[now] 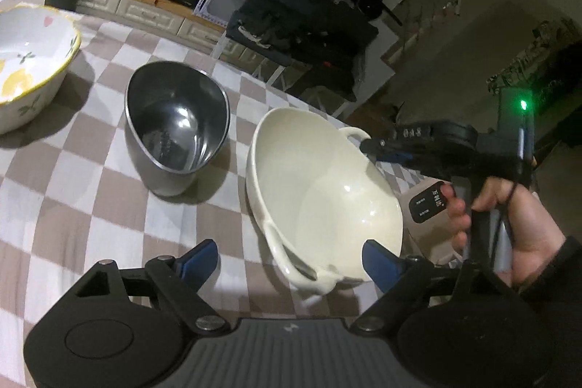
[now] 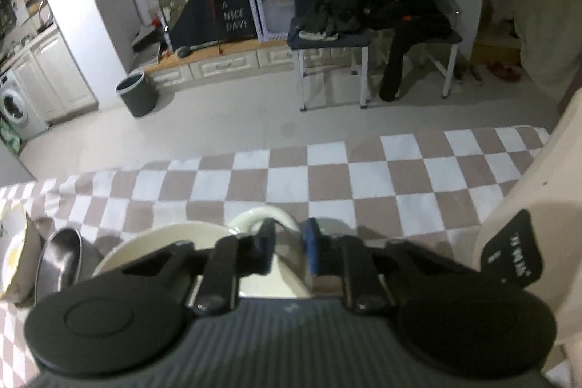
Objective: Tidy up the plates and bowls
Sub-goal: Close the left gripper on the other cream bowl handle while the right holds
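Note:
A cream two-handled bowl (image 1: 327,191) sits tilted on the checkered table, to the right of a steel bowl (image 1: 174,126). A white bowl with lemon print (image 1: 32,60) stands at the far left. My left gripper (image 1: 291,260) is open and empty, just in front of the cream bowl's near handle. My right gripper (image 1: 378,148) reaches in from the right and is shut on the cream bowl's far handle (image 1: 353,133). In the right wrist view the right gripper (image 2: 287,250) pinches that handle (image 2: 262,217), with the cream bowl (image 2: 163,242) below and the steel bowl (image 2: 58,260) to its left.
A beige appliance with a black label (image 1: 427,202) stands right of the cream bowl, also in the right wrist view (image 2: 527,224). The table's far edge (image 2: 327,148) drops to the floor. A bin (image 2: 138,93) and cluttered furniture stand beyond.

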Demonstrator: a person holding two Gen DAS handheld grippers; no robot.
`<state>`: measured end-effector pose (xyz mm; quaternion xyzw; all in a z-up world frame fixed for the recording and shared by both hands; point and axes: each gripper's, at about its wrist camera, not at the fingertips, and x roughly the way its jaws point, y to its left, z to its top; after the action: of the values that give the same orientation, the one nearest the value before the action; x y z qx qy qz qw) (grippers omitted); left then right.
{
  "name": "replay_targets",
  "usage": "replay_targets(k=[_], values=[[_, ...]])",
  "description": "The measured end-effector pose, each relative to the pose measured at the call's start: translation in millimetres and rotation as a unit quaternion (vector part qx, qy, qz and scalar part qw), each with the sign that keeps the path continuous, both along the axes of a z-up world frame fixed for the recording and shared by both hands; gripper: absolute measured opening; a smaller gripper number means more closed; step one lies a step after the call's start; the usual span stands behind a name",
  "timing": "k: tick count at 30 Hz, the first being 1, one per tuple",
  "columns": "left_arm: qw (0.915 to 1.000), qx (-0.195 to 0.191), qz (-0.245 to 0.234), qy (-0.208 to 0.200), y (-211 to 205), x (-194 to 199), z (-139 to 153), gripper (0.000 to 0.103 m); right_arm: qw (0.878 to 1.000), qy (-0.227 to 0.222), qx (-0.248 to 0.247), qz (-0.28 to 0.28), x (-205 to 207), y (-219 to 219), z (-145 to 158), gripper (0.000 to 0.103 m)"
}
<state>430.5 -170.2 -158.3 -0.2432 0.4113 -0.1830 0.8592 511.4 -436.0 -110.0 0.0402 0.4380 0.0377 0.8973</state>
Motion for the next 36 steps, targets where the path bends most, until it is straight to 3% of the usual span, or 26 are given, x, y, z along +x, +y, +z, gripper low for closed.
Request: replay_targets(k=[7, 13, 20, 28, 31, 36], values=[[0.9996, -0.027, -0.006, 0.008, 4, 6, 1, 0.083, 1.000, -0.003, -0.019, 0.000, -21, -10, 2, 0.012], [0.9997, -0.014, -0.013, 0.015, 5, 14, 0, 0.074, 1.000, 0.003, 0.014, 0.002, -55, -32, 6, 0.013], [0.9997, -0.007, -0.007, 0.021, 9, 27, 0, 0.064, 0.997, 0.034, 0.033, 0.060, -78, -47, 12, 0.016], [0.9997, 0.006, -0.013, 0.021, 18, 48, 6, 0.052, 0.996, 0.035, 0.024, 0.072, -66, -42, 7, 0.029], [0.9994, 0.007, -0.014, 0.030, 22, 53, 5, 0.042, 0.996, 0.041, 0.022, 0.073, -59, -36, 2, 0.036], [0.9990, 0.015, -0.017, 0.038, 25, 54, 0, 0.027, 0.997, 0.046, 0.024, 0.063, -47, -33, -5, 0.032]])
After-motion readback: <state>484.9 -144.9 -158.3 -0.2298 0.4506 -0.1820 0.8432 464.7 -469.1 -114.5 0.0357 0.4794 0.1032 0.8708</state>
